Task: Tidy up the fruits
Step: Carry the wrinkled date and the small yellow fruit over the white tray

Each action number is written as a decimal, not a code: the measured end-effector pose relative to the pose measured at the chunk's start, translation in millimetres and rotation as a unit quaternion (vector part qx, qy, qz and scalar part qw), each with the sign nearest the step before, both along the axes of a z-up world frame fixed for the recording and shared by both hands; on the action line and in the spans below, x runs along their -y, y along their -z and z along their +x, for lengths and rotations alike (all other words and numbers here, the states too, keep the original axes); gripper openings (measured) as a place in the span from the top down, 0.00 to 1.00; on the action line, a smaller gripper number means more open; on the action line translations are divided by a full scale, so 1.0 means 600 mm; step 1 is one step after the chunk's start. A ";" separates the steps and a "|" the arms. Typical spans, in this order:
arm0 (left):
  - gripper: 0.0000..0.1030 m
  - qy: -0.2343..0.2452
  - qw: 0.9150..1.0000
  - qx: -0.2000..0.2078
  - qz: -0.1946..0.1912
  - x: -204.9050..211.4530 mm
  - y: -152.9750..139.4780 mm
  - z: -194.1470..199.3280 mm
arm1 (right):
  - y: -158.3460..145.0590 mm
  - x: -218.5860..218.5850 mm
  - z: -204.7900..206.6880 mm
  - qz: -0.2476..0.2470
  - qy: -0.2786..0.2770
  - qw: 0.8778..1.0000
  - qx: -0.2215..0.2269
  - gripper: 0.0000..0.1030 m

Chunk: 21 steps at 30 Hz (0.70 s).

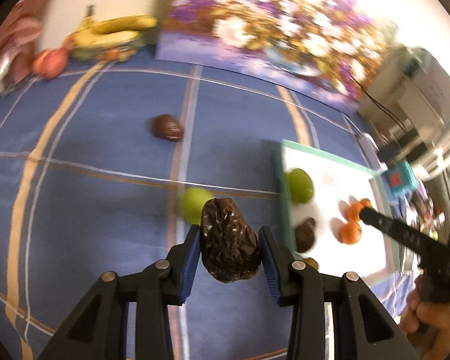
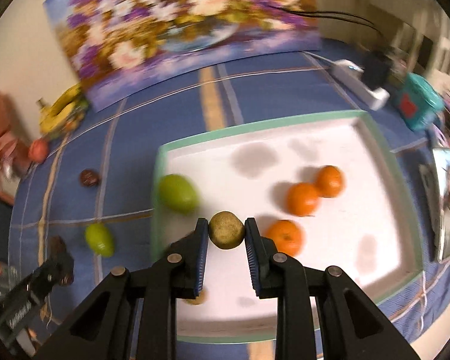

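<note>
My left gripper [image 1: 229,237] is shut on a dark wrinkled fruit [image 1: 229,244] and holds it above the blue checked cloth, left of the white tray [image 1: 345,174]. My right gripper [image 2: 226,229] is shut on a small round brownish fruit [image 2: 226,230] over the tray's [image 2: 285,126] front left part. In the tray lie a green fruit [image 2: 178,193], three oranges [image 2: 303,199] and another brown fruit [image 2: 196,298] under my right fingers. On the cloth lie a second green fruit [image 2: 99,239] and a dark brown fruit [image 1: 167,127].
A bowl with bananas [image 1: 111,34] and a red apple [image 1: 49,63] stand at the far left by the wall. A flower painting [image 2: 177,30] leans at the back. A teal box [image 2: 420,105] and a white power strip [image 2: 360,81] lie right of the tray.
</note>
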<state>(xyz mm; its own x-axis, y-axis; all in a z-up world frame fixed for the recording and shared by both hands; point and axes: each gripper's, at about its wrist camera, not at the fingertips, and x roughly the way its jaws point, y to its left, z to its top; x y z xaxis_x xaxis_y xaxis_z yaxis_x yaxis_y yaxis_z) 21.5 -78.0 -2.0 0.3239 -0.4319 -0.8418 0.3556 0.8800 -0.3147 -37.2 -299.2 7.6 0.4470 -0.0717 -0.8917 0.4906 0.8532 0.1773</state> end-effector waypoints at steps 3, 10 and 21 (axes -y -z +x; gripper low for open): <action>0.60 0.031 0.999 0.006 -0.003 0.038 -0.003 -0.013 | 0.000 0.030 -0.017 -0.003 0.028 1.000 -0.003 0.75; 0.60 0.073 0.997 0.007 -0.004 0.106 -0.003 -0.019 | -0.005 0.074 -0.041 -0.018 0.063 0.998 -0.007 0.75; 0.60 0.127 0.992 0.019 0.008 0.206 -0.003 -0.011 | -0.001 0.117 -0.058 -0.023 0.089 0.996 -0.011 0.75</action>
<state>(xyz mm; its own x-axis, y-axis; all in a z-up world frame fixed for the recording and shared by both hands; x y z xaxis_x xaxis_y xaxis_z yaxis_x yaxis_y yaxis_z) 14.7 -201.6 -0.1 0.2390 -0.4897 -0.8385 0.5776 0.7658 -0.2827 -72.0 -369.5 8.2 0.4038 -0.1889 -0.8951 0.6373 0.7600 0.1271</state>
